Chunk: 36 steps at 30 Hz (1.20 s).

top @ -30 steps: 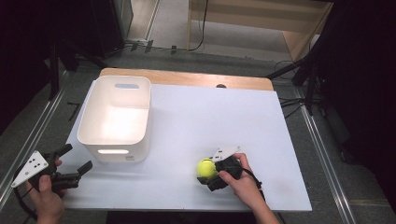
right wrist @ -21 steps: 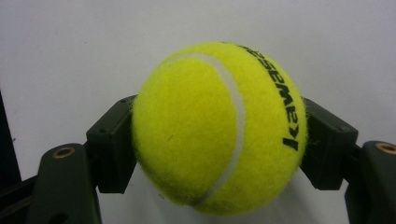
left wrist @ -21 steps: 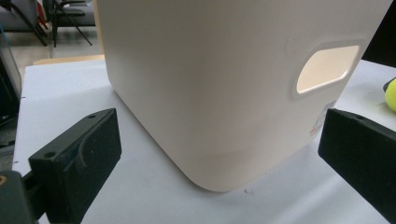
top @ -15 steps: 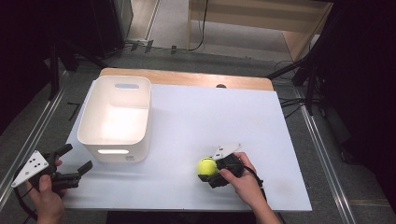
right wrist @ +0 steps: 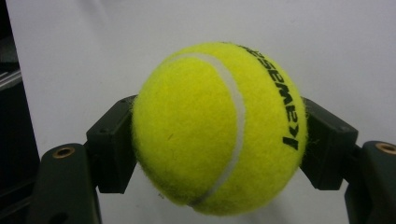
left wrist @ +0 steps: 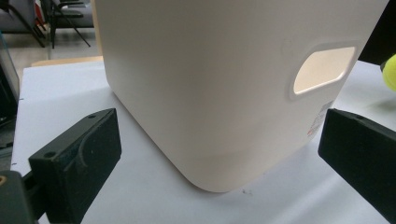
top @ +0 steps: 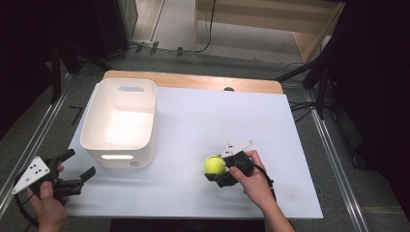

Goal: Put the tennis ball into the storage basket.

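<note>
The wide white tabletop [top: 193,193] is carrying everything here, and there is one of it. Sitting toward its left is one cream plastic bin with rounded corners and cut-out handles [top: 121,121], upright and open at the top, with nothing visible inside. The left hand-held gripper [top: 77,166] is hovering just off the bin's near corner, its jaws standing wide apart with nothing between them. The right hand-held gripper [top: 212,170] is resting low near the front of the tabletop, well apart from the bin, its jaws pressing in on both sides of the one fuzzy yellow tennis ball [right wrist: 219,128]. That makes two grippers, one bin and one ball. The risk I am seeing is in the hold: the pads are gripping a round, felted surface, so a quick swing toward the bin could be letting the ball squirm out and roll off the edge.
</note>
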Each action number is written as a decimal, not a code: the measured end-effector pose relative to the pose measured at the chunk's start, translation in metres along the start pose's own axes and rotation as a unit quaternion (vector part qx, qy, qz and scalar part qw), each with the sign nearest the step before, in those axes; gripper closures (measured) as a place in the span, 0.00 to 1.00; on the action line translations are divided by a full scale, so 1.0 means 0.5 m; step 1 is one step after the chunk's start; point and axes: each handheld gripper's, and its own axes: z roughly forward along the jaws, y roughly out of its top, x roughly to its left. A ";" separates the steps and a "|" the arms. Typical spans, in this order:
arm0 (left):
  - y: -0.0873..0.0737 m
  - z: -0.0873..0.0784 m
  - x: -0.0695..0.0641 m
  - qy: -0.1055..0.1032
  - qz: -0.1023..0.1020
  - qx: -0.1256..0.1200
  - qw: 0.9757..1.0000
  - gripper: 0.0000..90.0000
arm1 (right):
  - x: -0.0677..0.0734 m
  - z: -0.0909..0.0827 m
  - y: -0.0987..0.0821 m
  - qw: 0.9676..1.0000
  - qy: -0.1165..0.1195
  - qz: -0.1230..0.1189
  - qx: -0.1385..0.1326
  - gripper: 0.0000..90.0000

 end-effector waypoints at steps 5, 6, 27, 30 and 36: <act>0.000 0.000 0.000 -0.001 0.000 0.000 1.000 0.00 | -0.002 -0.004 0.013 1.000 0.000 -0.001 -0.003 0.26; 0.000 0.000 0.000 -0.001 0.000 0.000 1.000 0.00 | -0.003 -0.004 0.018 1.000 -0.001 -0.004 -0.004 0.26; 0.000 0.000 0.000 -0.001 -0.001 0.000 1.000 0.00 | -0.003 -0.002 0.075 1.000 0.013 -0.013 -0.009 0.26; 0.000 0.000 -0.001 0.000 0.002 0.001 1.000 0.00 | -0.002 -0.001 0.082 1.000 0.014 -0.015 -0.008 0.26; 0.000 0.001 -0.003 -0.001 0.004 0.003 1.000 0.00 | 0.002 0.003 0.094 1.000 0.013 -0.019 -0.007 0.26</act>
